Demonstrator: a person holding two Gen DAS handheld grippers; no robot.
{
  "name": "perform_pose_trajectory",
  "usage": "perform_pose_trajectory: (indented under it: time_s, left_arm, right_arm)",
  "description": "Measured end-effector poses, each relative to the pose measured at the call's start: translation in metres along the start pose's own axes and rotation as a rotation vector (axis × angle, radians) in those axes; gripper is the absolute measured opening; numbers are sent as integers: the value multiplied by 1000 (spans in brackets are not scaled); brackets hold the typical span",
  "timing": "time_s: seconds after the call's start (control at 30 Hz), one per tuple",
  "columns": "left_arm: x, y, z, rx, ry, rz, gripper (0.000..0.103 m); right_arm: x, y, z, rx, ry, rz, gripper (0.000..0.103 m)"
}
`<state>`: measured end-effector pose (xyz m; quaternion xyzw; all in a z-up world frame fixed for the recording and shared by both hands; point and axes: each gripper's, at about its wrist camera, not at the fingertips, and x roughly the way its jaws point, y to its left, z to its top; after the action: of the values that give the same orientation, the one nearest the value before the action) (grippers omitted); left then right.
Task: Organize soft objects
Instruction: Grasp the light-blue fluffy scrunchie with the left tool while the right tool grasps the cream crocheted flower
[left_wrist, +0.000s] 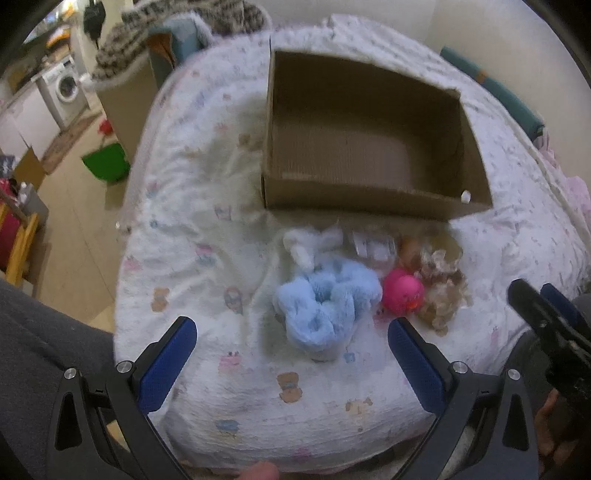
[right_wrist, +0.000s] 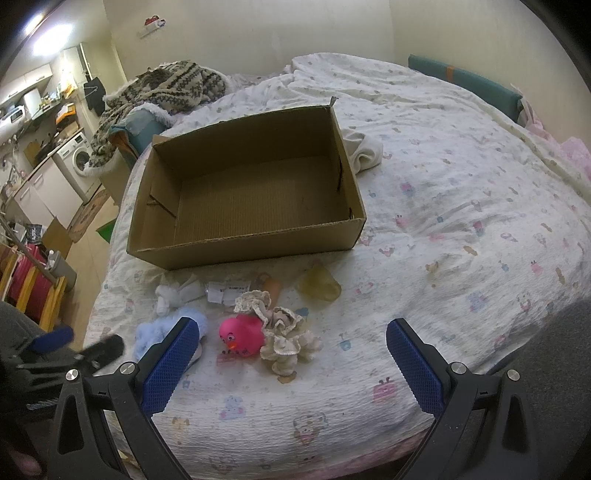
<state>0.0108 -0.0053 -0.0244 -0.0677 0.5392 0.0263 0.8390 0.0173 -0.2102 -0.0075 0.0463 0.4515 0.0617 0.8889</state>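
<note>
On the bed (right_wrist: 443, 192), just in front of the empty cardboard box (right_wrist: 243, 192), the soft things lie in a tight cluster: a blue plush piece (left_wrist: 325, 306), a white fluffy piece (left_wrist: 310, 243), a pink rubber duck (right_wrist: 242, 336) and a cream lacy cloth (right_wrist: 284, 332), the duck touching the cloth. Both the left gripper (left_wrist: 291, 354) and the right gripper (right_wrist: 291, 354) hover over the near edge of the bed with jaws spread wide, holding nothing. Because the items crowd together, a grab at one is likely to snag its neighbour or drag it along the sheet, and the round duck could squirt out of the jaws. The light box may slide on the bedding if nudged. A white tag (right_wrist: 225, 290) among the pile carries print, but it is too blurred to read.
</note>
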Motion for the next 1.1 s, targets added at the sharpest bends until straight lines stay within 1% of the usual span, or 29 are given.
perform_pose_trajectory:
  time_s: [0.1,0.2,0.3,0.33,0.37,0.47,0.53,0.57,0.63,0.7,0.73,0.77,0.8,0.83,0.9,0.93,0.97,1.0,1.03,1.07,1.1]
  left_arm:
    - [14,6,4,-35,60,-14,103]
    - [27,8,7,-49,118,-38,103]
    - [46,9,5,-76,196,-67,103]
    - [51,9,4,-83,215,-70,102]
    - [56,8,3,-84,227,-69,99]
    - [62,-2,4,-54,228,-66,95]
    - [64,-6,6,-50,218,-69,94]
    - [65,-7,8,-54,216,-75,94]
    - [69,-5,11,-68,214,-84,90]
    - [71,-4,13,-74,214,-87,81]
    - [73,-5,14,-76,213,-88,77]
    - [73,-4,15,-79,209,-90,70]
    - [74,-5,16,-81,208,-91,68]
    - [75,-4,16,-81,213,-102,66]
    - [80,-8,15,-71,231,-111,49]
    - [83,-10,15,-67,241,-126,45]
    - [84,-12,14,-68,247,-140,37]
    - [84,-14,13,-66,244,-137,34]
    - [83,-15,13,-60,237,-133,32]
    - [81,-15,12,-55,235,-134,31]
    - [79,-16,12,-53,233,-134,29]
  right_arm:
    - [2,-4,1,22,9,11,103]
    - [3,-11,3,56,22,27,103]
    - [6,-20,3,113,45,58,103]
    - [8,-25,5,137,54,73,103]
    - [10,-29,5,159,63,83,103]
    - [17,-43,4,241,102,122,103]
    - [25,-52,2,298,135,149,103]
    - [31,-57,2,330,162,166,103]
    - [46,-64,1,396,225,210,103]
    - [61,-65,0,431,285,245,103]
    - [66,-64,0,439,302,258,103]
    - [72,-62,0,449,317,272,102]
    - [77,-60,0,458,326,283,99]
    - [82,-59,0,465,333,289,93]
    - [93,-55,1,469,352,292,85]
    - [97,-52,-1,469,362,293,83]
    - [101,-50,-2,467,374,296,82]
    - [105,-48,-1,465,386,299,79]
    - [108,-47,-2,459,392,296,70]
    - [110,-44,-2,444,398,290,64]
    - [111,-44,-2,433,404,288,51]
